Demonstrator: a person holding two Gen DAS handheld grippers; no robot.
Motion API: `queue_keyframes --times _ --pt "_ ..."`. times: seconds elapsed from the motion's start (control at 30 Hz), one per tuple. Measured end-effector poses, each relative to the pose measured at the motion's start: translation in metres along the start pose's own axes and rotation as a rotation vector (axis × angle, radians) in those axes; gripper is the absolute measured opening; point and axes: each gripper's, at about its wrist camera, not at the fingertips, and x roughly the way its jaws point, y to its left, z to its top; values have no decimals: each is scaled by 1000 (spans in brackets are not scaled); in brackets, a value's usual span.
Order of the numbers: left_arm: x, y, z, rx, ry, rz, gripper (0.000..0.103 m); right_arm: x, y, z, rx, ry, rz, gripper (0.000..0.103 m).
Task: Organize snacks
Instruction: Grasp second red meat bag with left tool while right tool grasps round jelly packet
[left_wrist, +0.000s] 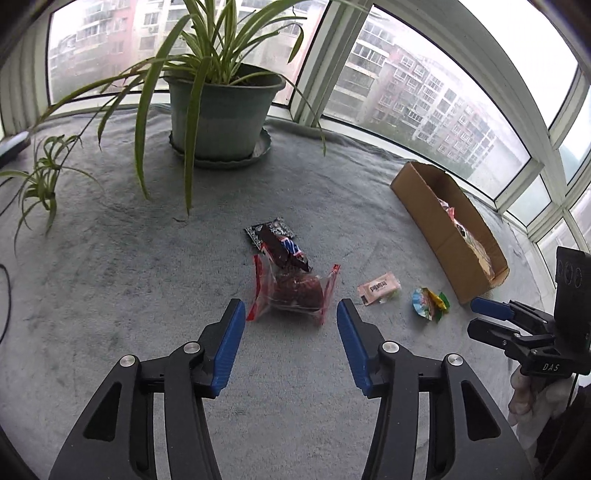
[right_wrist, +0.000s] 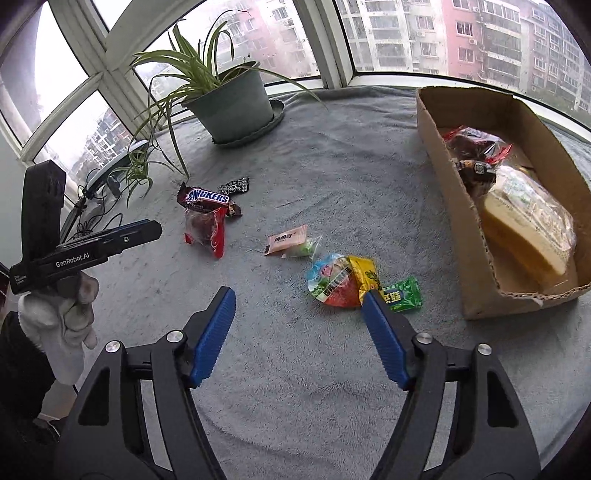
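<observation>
My left gripper (left_wrist: 291, 308) is open just short of a clear red-edged bag (left_wrist: 295, 291) with a dark snack inside, its pads clear of the bag. A Snickers bar (left_wrist: 286, 249) leans on that bag, over a black packet (left_wrist: 271, 227). My right gripper (right_wrist: 299, 295) is open and empty above the grey cloth, its right fingertip beside a round foil-lidded cup (right_wrist: 332, 280), a yellow packet (right_wrist: 365, 273) and a green packet (right_wrist: 402, 295). A pink sachet (right_wrist: 286, 240) lies between the two groups. The cardboard box (right_wrist: 443, 184) at right holds bagged bread (right_wrist: 528, 221) and other snacks.
A potted spider plant (left_wrist: 221, 110) stands at the back by the windows, its leaves hanging over the cloth. Cables (right_wrist: 88, 221) trail at the far left. A gloved hand (right_wrist: 66, 317) holds the left gripper. Grey cloth (left_wrist: 110, 258) covers the whole ledge.
</observation>
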Motion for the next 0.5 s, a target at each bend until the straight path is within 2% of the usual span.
queue_keyframes --times 0.03,0.1,0.23,0.33,0.5 --pt "3 0 -1 0 7 1 53 4 1 0 4 10 7 57" --pt "8 0 -4 -3 16 1 56 12 1 0 5 20 -11 56" --pt "16 -1 -3 1 22 10 57 26 -4 3 18 28 -48 57" --pt "24 -2 0 15 29 23 65 32 -8 6 19 35 -78 57" --pt "40 -6 4 40 51 49 66 40 -14 11 22 45 -101 57"
